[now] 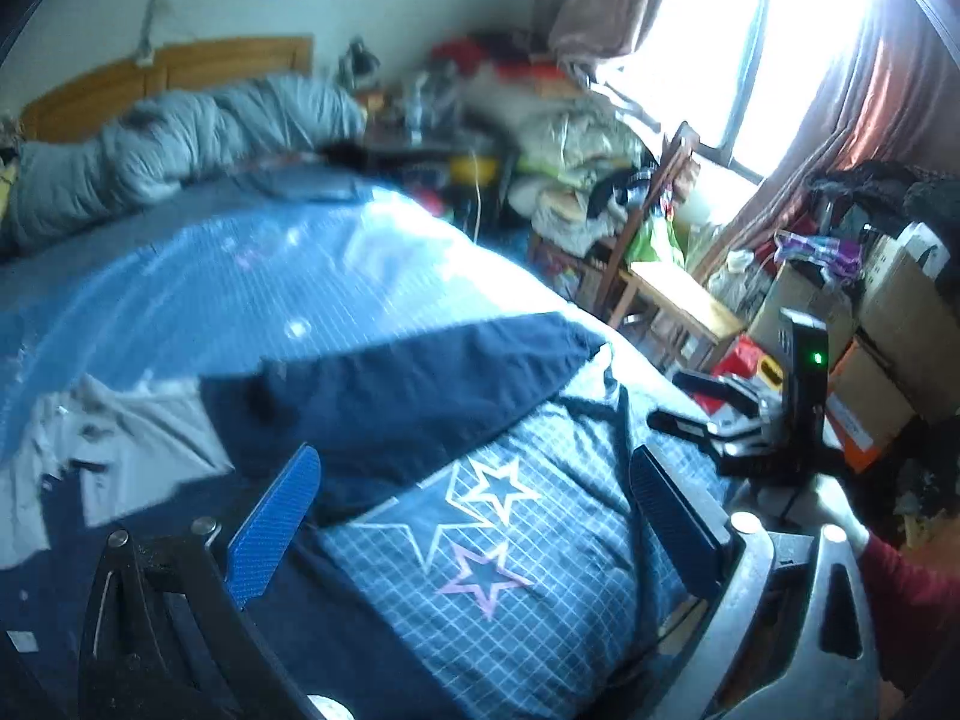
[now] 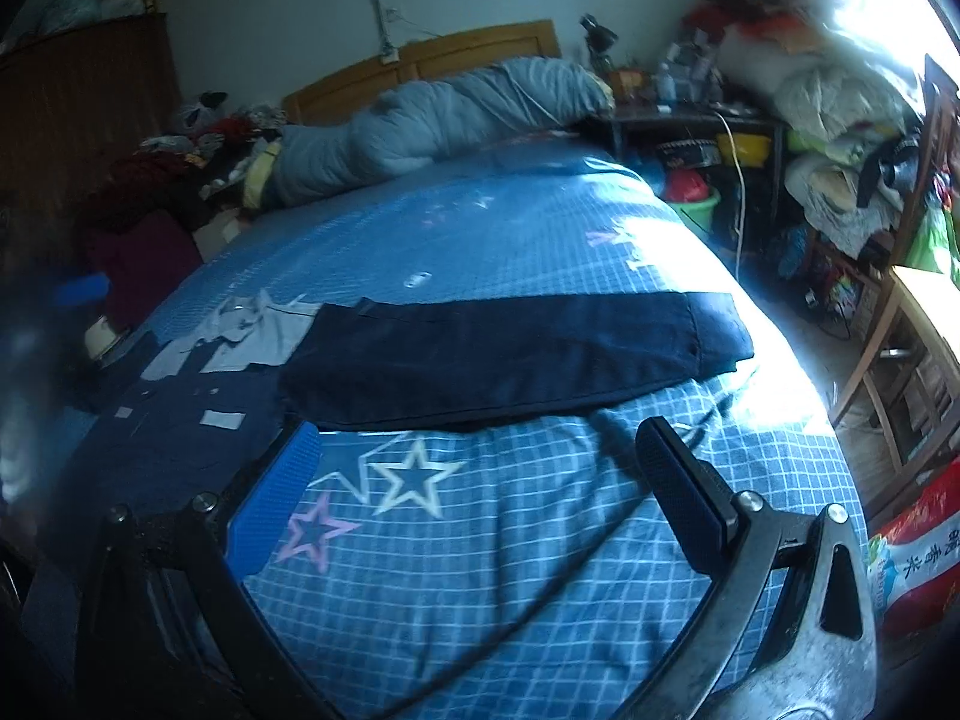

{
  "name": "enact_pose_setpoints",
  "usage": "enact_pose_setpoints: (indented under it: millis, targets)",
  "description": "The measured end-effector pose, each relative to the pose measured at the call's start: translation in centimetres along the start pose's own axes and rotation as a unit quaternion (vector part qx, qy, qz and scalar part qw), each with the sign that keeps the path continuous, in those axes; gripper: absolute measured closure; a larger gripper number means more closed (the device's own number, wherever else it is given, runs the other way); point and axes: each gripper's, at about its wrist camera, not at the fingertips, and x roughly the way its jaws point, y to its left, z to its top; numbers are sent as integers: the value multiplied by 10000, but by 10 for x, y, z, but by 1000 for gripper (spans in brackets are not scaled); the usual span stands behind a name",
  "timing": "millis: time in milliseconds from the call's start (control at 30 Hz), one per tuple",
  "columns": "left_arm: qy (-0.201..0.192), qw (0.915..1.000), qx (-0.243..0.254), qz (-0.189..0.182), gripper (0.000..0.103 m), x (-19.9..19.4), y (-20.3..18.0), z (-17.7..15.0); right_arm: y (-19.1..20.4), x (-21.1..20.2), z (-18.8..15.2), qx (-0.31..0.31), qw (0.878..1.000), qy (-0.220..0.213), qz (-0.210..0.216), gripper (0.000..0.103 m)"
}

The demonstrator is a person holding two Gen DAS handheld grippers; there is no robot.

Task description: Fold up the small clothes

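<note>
A dark navy garment lies flat and folded lengthwise across the blue checked bedspread; the left wrist view shows it too. A light grey garment with dark parts lies to its left, seen also as the grey garment. My right gripper hovers open just in front of the navy garment's near edge, holding nothing. My left gripper stands open above the near edge of the navy garment and the star print, also empty. The right gripper shows in the left wrist view at the right.
A rolled grey quilt lies at the wooden headboard. A wooden chair, cardboard boxes and piled clutter crowd the floor on the right by the bright window. A red-printed sack leans at the bed's right. Dark clothes heap at left.
</note>
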Motion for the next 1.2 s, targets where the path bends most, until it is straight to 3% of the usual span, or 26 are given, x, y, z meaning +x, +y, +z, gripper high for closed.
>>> enact_pose_setpoints:
  millis: [100,167,233,300,367,400,500,567,600,633,667,700,767,900,1033,1200]
  targets:
    - [-847,9962,114,188,0,-87,12,24,45,-30,8,-282,9989,-272,244,0]
    - [-1496,9883,164,248,0,-143,19,37,68,-55,17,-359,9969,-523,467,0]
    - [-2189,9755,137,177,0,-199,27,43,89,-78,28,-480,9938,-802,609,0]
    - [-2927,9561,-50,-82,0,-256,35,45,109,-108,42,-687,9889,-1117,694,0]
    - [-3273,9432,-359,-447,0,-296,46,46,127,-129,56,-988,9817,-1472,691,0]
    - [-3324,9406,-404,-556,0,-310,49,47,135,-139,64,-1122,9772,-1668,686,0]
    - [-3311,9409,-443,-559,0,-333,58,49,162,-161,68,-1478,9554,-2523,419,0]
    - [-3360,9379,-543,-667,0,-345,64,44,163,-142,59,-1252,9494,-2867,263,0]
    - [-3386,9366,-597,-679,0,-352,64,38,161,-122,59,-959,9596,-2591,528,0]
    - [-3414,9354,-643,-657,0,-355,66,34,156,-90,60,-553,9729,-2011,996,0]
    - [-3413,9355,-663,-633,0,-358,68,31,150,-58,57,3,9776,-1472,1505,0]
    - [-3402,9362,-656,-589,0,-361,66,26,148,-26,46,551,9742,-1102,1891,0]
    - [-3374,9382,-614,-461,0,-368,63,17,160,23,22,902,9695,-697,2168,0]
    - [-3278,9412,-647,-504,0,-370,60,4,202,93,-13,1093,9618,-401,2477,0]
    - [-3044,9483,-687,-584,0,-355,57,-3,259,131,-39,688,9649,138,2531,0]
    - [-3079,9470,-691,-607,0,-355,55,-9,320,117,-77,-205,9630,719,2589,0]
